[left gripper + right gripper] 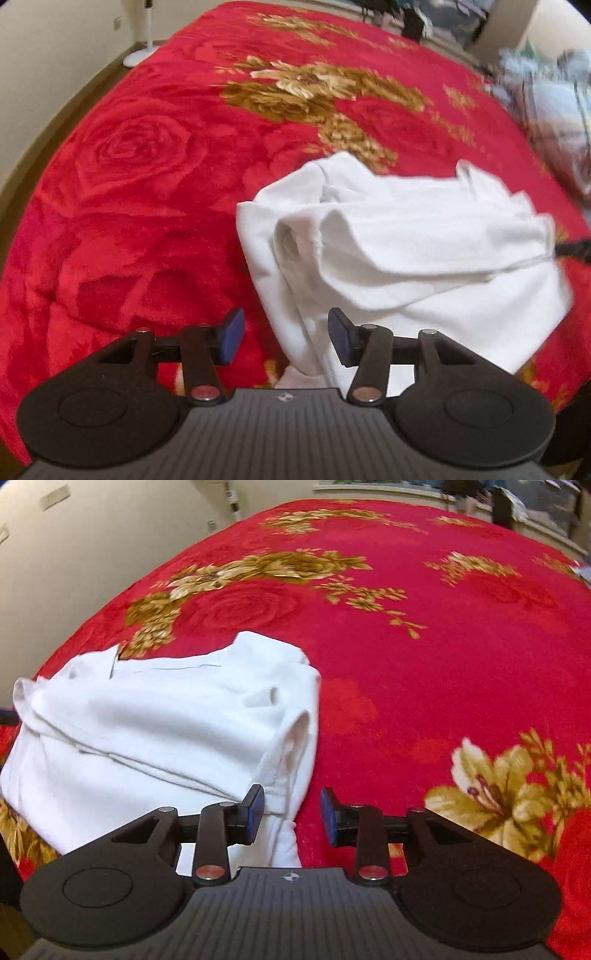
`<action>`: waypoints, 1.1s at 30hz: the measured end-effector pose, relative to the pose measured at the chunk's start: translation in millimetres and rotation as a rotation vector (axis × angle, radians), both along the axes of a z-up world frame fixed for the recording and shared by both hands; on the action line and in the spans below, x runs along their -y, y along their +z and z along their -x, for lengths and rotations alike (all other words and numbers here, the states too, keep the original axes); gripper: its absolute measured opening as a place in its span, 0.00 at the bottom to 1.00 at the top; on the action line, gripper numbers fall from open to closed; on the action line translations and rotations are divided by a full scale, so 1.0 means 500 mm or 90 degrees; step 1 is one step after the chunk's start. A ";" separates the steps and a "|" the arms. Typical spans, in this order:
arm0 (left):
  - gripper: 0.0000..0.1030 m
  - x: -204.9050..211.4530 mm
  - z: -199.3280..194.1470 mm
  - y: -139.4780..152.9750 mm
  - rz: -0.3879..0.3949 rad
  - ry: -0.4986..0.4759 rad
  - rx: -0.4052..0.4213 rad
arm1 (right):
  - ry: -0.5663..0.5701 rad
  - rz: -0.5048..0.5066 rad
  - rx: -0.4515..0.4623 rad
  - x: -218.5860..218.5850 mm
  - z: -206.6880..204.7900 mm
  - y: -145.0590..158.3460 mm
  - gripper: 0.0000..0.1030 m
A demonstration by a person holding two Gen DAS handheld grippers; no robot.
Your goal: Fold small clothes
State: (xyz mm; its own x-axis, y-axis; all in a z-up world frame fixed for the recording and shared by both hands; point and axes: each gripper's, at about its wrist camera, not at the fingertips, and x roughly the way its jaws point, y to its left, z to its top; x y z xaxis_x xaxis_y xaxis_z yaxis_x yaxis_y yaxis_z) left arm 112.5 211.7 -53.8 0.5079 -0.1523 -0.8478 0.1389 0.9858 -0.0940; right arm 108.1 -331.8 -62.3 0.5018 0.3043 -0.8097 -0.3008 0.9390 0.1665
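I see the small white cotton garment (pixel 399 251) lying loosely doubled on the red floral plush blanket (pixel 129 177), edges uneven; folding looks partway. My left gripper (pixel 286 336) and right gripper (pixel 292 818) are both spread, empty.

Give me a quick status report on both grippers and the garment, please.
Left gripper open, empty. Right gripper open, empty. Crumpled white cotton garment lies partly folded on the red floral blanket. Nothing in the way.

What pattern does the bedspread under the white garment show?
Red blanket with tonal roses and gold flowers; clearest in the right wrist view.
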 end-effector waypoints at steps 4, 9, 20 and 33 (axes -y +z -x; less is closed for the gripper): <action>0.54 0.027 -0.023 0.004 -0.031 -0.002 0.030 | -0.011 -0.021 0.000 -0.008 -0.020 0.004 0.34; 0.54 0.040 -0.077 0.028 -0.022 0.041 0.075 | -0.037 -0.030 0.033 -0.029 -0.061 0.008 0.34; 0.15 0.069 -0.136 0.006 -0.020 0.010 0.058 | -0.126 -0.055 -0.009 -0.036 -0.143 0.000 0.28; 0.11 -0.008 -0.124 0.043 0.074 0.077 0.085 | -0.083 -0.104 -0.062 0.024 -0.090 0.026 0.33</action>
